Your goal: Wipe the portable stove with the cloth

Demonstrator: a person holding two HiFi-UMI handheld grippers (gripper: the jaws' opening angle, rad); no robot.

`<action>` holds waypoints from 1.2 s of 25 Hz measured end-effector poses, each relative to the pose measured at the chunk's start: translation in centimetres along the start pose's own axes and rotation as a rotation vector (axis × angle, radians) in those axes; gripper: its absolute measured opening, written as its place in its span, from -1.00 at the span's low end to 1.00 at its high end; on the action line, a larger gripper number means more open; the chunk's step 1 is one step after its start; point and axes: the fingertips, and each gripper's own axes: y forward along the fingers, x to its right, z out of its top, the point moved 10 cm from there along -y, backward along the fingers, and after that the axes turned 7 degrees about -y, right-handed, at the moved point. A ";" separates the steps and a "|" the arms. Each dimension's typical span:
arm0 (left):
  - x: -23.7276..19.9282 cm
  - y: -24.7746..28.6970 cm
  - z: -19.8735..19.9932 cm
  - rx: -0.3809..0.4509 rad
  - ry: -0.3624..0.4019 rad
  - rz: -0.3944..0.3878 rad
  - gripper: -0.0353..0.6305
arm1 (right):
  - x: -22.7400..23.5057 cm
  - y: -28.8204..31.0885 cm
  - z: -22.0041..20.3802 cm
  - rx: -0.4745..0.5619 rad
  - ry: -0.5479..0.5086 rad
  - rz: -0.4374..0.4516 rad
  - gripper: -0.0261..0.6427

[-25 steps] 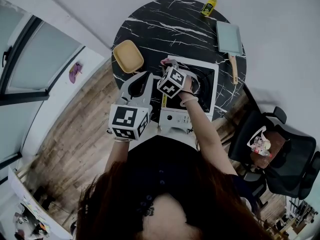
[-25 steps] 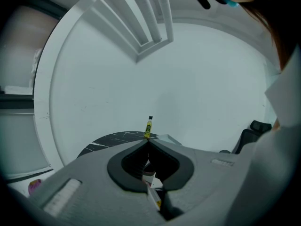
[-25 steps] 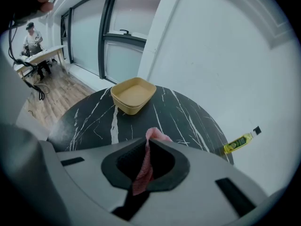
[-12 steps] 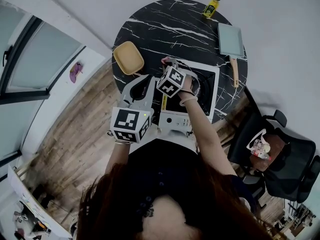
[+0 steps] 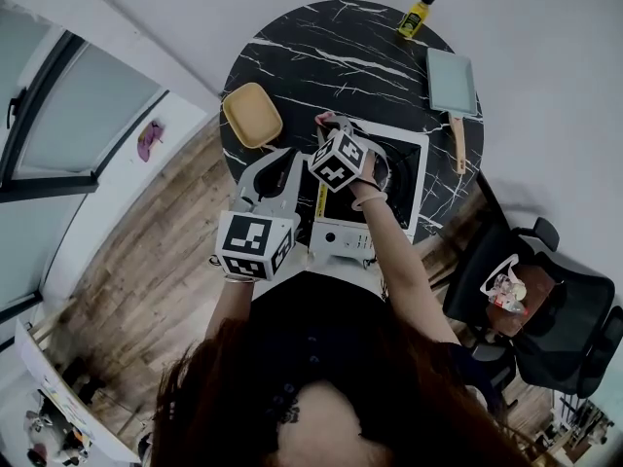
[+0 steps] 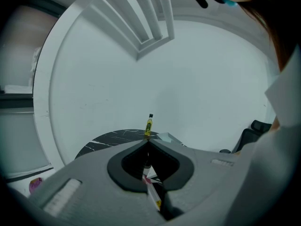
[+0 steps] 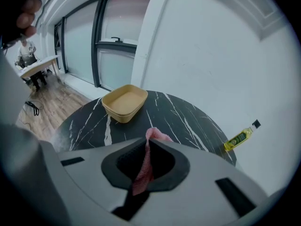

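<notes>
Two claws, both mine. My right gripper (image 7: 146, 142) is pressed together on the pink fuzzy cloth (image 7: 143, 166), a tuft poking out past the tips. From the head view, it hangs over the far left corner of the white portable stove with the black top (image 5: 404, 163), at the near edge of the round black marble table (image 5: 331, 47). My left gripper (image 6: 148, 142) has its jaws closed on nothing, just left of the stove. A tan plastic tub (image 7: 124, 101) sits beyond, and a small yellow bottle (image 7: 240, 138) is at the table's far edge.
</notes>
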 end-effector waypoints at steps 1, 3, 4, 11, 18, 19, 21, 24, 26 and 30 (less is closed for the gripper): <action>-0.1 0.0 0.0 0.002 0.000 -0.002 -0.86 | 0.0 -0.2 0.1 0.011 0.020 0.002 -0.86; -0.1 -0.1 0.1 0.006 0.002 -0.006 -0.86 | -0.2 -0.7 0.2 0.031 0.058 0.009 -0.86; -0.1 -0.2 0.2 0.008 0.002 -0.008 -0.86 | -0.3 -1.0 0.2 0.039 0.075 0.013 -0.86; -0.4 -1.0 0.5 0.027 0.007 -0.025 -0.86 | -1.9 -2.5 -0.1 0.060 0.150 0.029 -0.86; -0.6 -2.6 0.4 0.043 0.015 -0.050 -0.86 | -4.4 -3.9 -0.2 0.076 0.202 0.013 -0.86; -0.6 -2.8 0.4 0.045 0.017 -0.053 -0.86 | -4.6 -4.2 -0.1 0.083 0.213 0.004 -0.86; -0.7 -3.4 0.4 0.049 0.019 -0.056 -0.86 | -5.0 -4.8 0.0 0.105 0.243 -0.014 -0.86; -0.8 -4.3 0.3 0.062 0.020 -0.069 -0.86 | -5.6 -5.9 0.0 0.151 0.297 -0.045 -0.86; -0.8 -5.0 0.2 0.070 0.026 -0.077 -0.86 | -6.0 -6.8 0.0 0.184 0.336 -0.073 -0.86; -0.9 -6.7 -0.3 0.080 0.035 -0.087 -0.86 | -6.9 -8.7 0.3 0.260 0.417 -0.137 -0.86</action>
